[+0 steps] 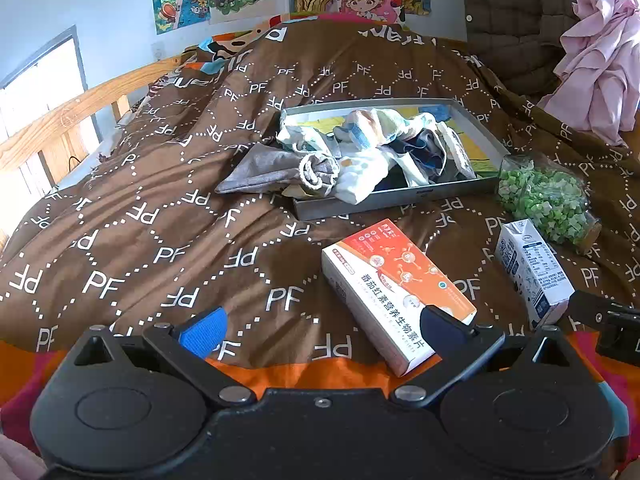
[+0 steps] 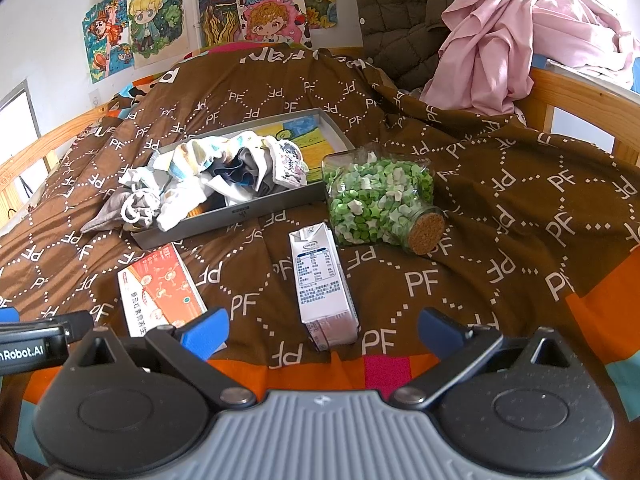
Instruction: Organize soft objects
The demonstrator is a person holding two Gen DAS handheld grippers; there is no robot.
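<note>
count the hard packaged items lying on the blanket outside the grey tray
3: the orange and white box nearest the left gripper, the white carton beside it, and the corked jar of green pieces lying by the tray's corner. The tray's cloth pile may hide more.

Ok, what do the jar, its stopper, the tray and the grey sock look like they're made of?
Jar: clear glass or hard plastic, glossy; the green and white bits show through its wall.
Stopper: cork, by its speckled tan, matte face.
Tray: probably grey card or thin metal; flat matte walls with crisp edges, hard to tell which.
Grey sock: soft knit fabric, limp and creased, draped over the tray's rim.
</note>
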